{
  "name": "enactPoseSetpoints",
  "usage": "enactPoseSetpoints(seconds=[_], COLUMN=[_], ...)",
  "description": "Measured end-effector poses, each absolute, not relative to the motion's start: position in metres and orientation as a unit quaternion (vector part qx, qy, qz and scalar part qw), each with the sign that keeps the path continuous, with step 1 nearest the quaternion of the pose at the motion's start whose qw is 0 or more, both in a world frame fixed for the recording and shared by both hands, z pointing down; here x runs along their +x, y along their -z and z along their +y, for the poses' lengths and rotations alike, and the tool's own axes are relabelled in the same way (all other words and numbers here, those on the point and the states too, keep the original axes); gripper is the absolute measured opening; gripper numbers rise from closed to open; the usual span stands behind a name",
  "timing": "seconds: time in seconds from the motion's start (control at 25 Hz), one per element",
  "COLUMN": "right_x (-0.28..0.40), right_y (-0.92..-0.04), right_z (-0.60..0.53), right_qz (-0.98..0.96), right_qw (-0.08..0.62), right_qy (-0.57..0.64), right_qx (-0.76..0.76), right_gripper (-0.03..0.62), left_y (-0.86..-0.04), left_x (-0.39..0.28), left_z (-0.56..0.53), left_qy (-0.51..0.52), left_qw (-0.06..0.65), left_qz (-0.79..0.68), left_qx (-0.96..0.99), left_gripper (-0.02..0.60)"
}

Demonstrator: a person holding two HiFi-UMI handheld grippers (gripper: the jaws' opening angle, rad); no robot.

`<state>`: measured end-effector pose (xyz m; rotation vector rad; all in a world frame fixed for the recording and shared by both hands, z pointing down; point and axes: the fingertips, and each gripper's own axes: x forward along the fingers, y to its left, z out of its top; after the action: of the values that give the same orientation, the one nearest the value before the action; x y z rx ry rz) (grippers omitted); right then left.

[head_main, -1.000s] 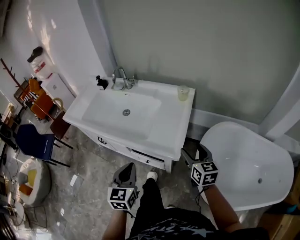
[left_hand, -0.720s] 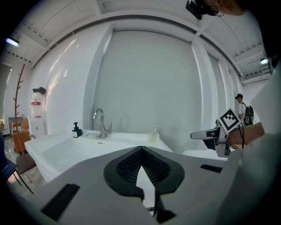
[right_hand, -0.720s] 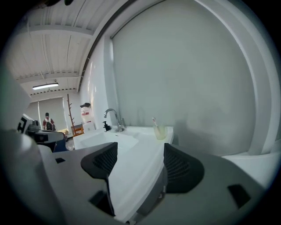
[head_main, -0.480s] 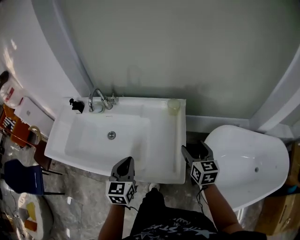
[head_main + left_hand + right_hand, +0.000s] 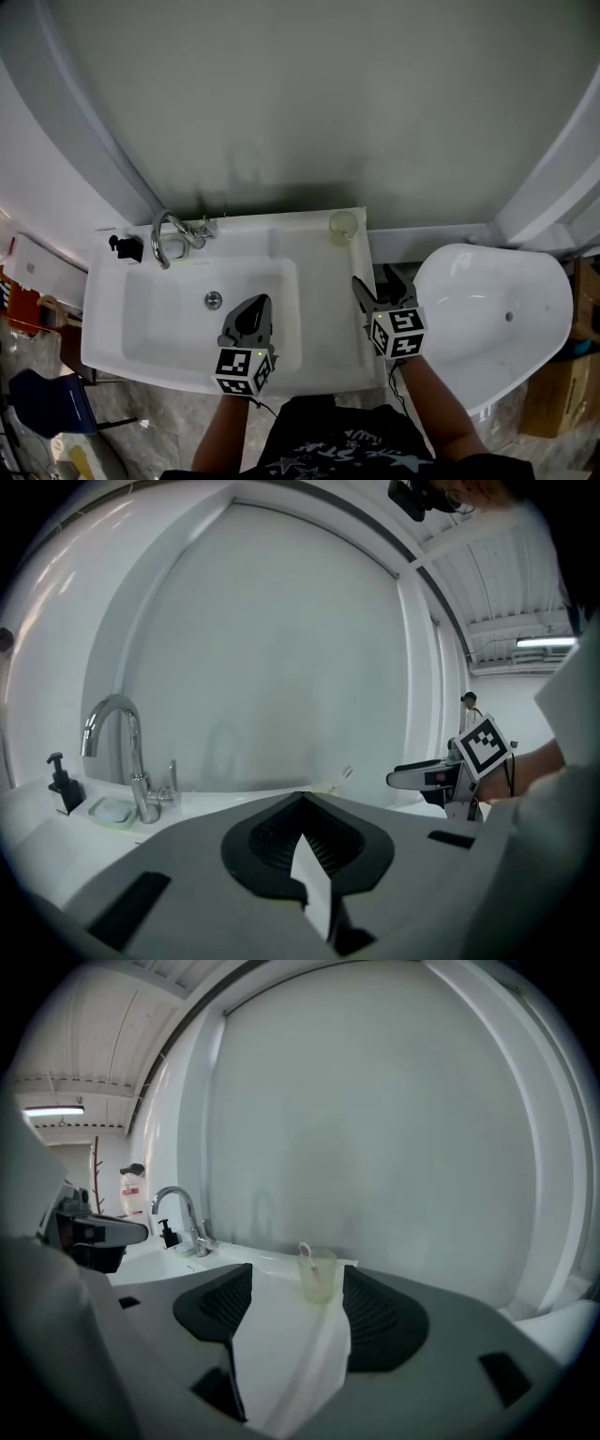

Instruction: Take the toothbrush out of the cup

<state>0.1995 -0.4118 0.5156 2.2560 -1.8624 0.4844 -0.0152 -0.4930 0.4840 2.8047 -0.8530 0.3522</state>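
Note:
A clear cup (image 5: 343, 226) stands at the back right corner of the white sink counter (image 5: 328, 319), near the wall. A toothbrush (image 5: 305, 1253) with a pink-white head leans inside the cup (image 5: 319, 1277). My right gripper (image 5: 375, 284) is open over the counter's right edge, well short of the cup, which shows between its jaws in the right gripper view (image 5: 297, 1271). My left gripper (image 5: 255, 309) hovers over the basin's front right with its jaws together and nothing in them (image 5: 302, 799). From the left gripper view only the toothbrush tip (image 5: 344, 774) peeks above the jaws.
A chrome faucet (image 5: 169, 239), a black pump dispenser (image 5: 125, 248) and a soap dish (image 5: 112, 813) sit at the sink's back left. A white bathtub (image 5: 492, 319) lies right of the sink. A grey wall (image 5: 309, 103) rises directly behind the counter.
The person has stepped up to the sink. Both grippers, earlier over the floor in front of it, now hang over the counter, with the cup nearer.

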Motion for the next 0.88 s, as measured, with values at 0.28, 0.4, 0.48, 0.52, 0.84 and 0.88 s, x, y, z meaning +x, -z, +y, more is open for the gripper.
enactPoseSetpoints(seconds=[0.28,0.4,0.48,0.52,0.84,0.88], right_x=[0.209,0.216,0.219,0.220,0.226,0.227], right_y=[-0.524,-0.533,-0.541,-0.545,-0.568,-0.570], right_z=[-0.458,-0.473,-0.483,-0.488,-0.512,-0.514], right_qz=[-0.617,-0.603,-0.599,-0.599,-0.578,-0.576], right_qw=[0.101,0.117,0.120,0.120,0.156,0.159], right_qy=[-0.150,-0.145,-0.146,-0.149,-0.134,-0.132], right_qx=[0.766,0.776,0.778,0.778,0.790,0.791], right_gripper=[0.302,0.206,0.206,0.207,0.172,0.167], left_y=[-0.482,-0.486,-0.490,-0.492,-0.510,-0.511], left_x=[0.016,0.025,0.030,0.032,0.036,0.036], left_z=[-0.534,-0.543,-0.549,-0.551,-0.560,-0.560], left_qy=[-0.119,-0.117,-0.119,-0.120,-0.127,-0.128], left_qw=[0.080,0.089,0.092,0.093,0.120,0.123], left_qz=[-0.257,-0.249,-0.246,-0.245,-0.247,-0.247], left_qx=[0.956,0.957,0.957,0.958,0.953,0.953], left_gripper=[0.012,0.012,0.012,0.012,0.012,0.012])
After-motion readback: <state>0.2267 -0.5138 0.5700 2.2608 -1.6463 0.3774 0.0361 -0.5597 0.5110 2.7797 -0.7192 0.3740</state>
